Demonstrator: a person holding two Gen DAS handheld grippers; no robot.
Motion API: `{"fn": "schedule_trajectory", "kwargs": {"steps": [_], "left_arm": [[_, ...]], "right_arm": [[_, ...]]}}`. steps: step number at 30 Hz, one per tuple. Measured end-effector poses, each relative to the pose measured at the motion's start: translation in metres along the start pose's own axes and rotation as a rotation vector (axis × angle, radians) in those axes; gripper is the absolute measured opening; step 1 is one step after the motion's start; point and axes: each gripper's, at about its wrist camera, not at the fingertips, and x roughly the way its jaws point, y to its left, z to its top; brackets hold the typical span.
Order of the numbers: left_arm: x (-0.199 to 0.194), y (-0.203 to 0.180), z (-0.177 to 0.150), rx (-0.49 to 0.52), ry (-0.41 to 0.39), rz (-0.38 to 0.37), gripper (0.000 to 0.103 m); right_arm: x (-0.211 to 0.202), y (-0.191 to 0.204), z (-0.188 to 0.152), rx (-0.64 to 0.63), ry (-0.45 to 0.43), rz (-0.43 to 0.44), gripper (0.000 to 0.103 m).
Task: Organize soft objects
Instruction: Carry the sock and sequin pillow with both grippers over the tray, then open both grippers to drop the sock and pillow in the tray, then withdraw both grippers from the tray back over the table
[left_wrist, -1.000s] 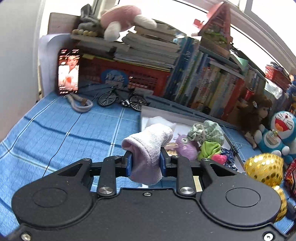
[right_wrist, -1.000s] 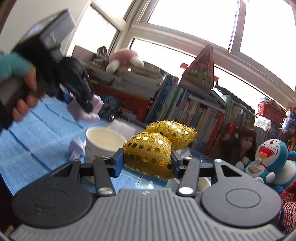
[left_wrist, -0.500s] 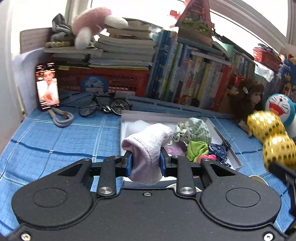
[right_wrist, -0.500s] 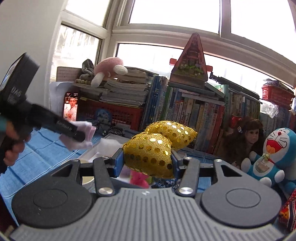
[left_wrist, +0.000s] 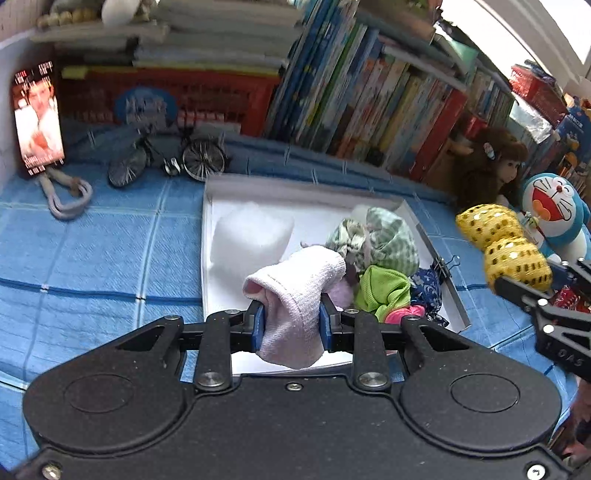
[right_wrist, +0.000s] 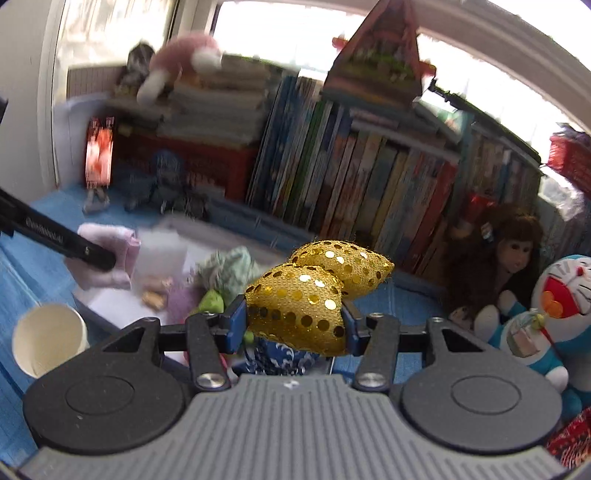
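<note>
My left gripper (left_wrist: 291, 326) is shut on a pale pink sock (left_wrist: 295, 295) and holds it above the near end of a white shallow box (left_wrist: 258, 192). The box holds a white foam block (left_wrist: 251, 236), a green checked cloth (left_wrist: 384, 236), a lime green cloth (left_wrist: 384, 291) and other small soft items. My right gripper (right_wrist: 293, 325) is shut on a gold sequined bow (right_wrist: 306, 295), held above the box's right side. The bow also shows in the left wrist view (left_wrist: 506, 247); the sock also shows in the right wrist view (right_wrist: 110, 258).
A blue checked cloth (left_wrist: 92, 258) covers the table. Books (left_wrist: 369, 92) and a red crate (left_wrist: 166, 99) line the back. A phone (left_wrist: 37, 118), a toy bicycle (left_wrist: 166, 155), a doll (left_wrist: 487, 166), a Doraemon plush (left_wrist: 557, 210) and a paper cup (right_wrist: 48, 336) stand around.
Both grippers have moved forward and down toward the white box, each keeping its hold. The box now lies closer beneath the sock, and the bow has come nearer to its right side.
</note>
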Motion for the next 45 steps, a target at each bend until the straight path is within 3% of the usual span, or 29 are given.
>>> {"fn": "schedule_trajectory", "kwargs": {"steps": [7,12,17,26,31,32,33,34,37,45], "left_arm": [[0.030,0.012,0.004,-0.036,0.063,-0.013,0.027],[0.051,0.019,0.012,-0.073,0.104,-0.017,0.027],[0.071,0.023,0.023,-0.106,0.119,-0.031,0.027],[0.095,0.023,0.043,-0.135,0.106,-0.002,0.029],[0.097,0.020,0.038,-0.106,0.111,0.002,0.037],[0.096,0.019,0.038,-0.099,0.108,0.006,0.039],[0.094,0.018,0.037,-0.096,0.103,0.007,0.044],[0.091,0.017,0.037,-0.096,0.101,0.006,0.053],[0.079,0.013,0.036,-0.083,0.075,-0.002,0.069],[0.036,-0.005,0.026,0.000,0.004,0.005,0.078]], "right_arm": [[0.039,0.002,-0.001,-0.004,0.097,0.100,0.056],[0.065,-0.005,0.006,0.086,0.150,0.164,0.056],[0.081,-0.015,0.015,0.190,0.139,0.222,0.056],[0.119,-0.018,0.019,0.277,0.196,0.209,0.056],[0.129,-0.015,0.012,0.274,0.237,0.197,0.056],[0.127,-0.014,0.012,0.271,0.232,0.193,0.060],[0.125,-0.012,0.013,0.265,0.221,0.196,0.064],[0.121,-0.011,0.013,0.258,0.207,0.201,0.075],[0.113,-0.008,0.016,0.255,0.199,0.211,0.082],[0.084,-0.002,0.018,0.216,0.182,0.225,0.087]]}}
